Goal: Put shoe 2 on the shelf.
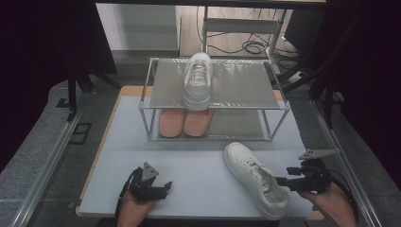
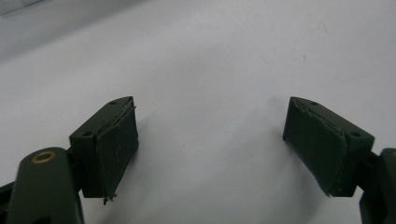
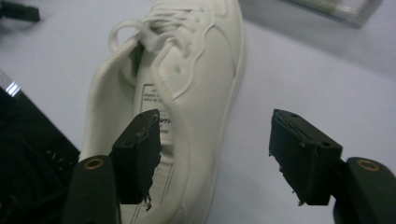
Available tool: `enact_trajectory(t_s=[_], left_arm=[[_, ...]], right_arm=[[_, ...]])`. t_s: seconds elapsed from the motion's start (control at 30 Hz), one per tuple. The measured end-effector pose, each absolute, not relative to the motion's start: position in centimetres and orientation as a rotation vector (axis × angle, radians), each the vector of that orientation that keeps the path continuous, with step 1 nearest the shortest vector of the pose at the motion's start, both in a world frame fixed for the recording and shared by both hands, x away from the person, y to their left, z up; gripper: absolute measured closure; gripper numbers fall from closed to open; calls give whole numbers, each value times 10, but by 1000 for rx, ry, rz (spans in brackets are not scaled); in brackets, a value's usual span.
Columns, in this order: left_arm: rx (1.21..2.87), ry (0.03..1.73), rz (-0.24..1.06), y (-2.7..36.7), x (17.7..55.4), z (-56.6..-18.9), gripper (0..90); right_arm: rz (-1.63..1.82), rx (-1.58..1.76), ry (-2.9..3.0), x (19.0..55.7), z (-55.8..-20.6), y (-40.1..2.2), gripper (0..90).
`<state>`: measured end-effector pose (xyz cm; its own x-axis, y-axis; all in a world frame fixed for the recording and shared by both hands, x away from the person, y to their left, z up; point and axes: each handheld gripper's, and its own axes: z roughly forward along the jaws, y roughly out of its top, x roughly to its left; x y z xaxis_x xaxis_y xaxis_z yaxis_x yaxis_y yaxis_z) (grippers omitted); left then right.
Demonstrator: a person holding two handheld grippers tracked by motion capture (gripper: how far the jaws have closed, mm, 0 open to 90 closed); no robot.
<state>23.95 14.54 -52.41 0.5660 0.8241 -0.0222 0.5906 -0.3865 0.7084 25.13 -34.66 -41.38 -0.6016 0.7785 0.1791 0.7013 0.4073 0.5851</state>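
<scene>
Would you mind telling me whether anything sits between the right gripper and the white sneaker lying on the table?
Nothing visible does. The right gripper hangs open right beside the white sneaker near its heel, and in the right gripper view the shoe's side lies just beyond the jaws with bare table around it.

Probably a lab: dark curtains (image 1: 42,47), aluminium framing (image 1: 47,161), floor cables (image 1: 250,46).

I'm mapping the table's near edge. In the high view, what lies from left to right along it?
Left hand-held gripper → white lace-up sneaker lying on the pale table → right hand-held gripper, beside the sneaker's heel end.
</scene>
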Motion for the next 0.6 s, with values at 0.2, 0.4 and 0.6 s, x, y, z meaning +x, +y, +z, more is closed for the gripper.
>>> enact_trajectory(t_s=[0.2,0.4,0.6], left_arm=[[2118,1127,441,145,239,-524,177],[2118,1127,440,145,240,-524,177],[2118,1127,441,145,239,-524,177]], right_arm=[[876,1296,2597,248,-417,-337,413],[775,1263,2667,247,-427,-332,496],[704,1247,2706,250,-431,-326,611]])
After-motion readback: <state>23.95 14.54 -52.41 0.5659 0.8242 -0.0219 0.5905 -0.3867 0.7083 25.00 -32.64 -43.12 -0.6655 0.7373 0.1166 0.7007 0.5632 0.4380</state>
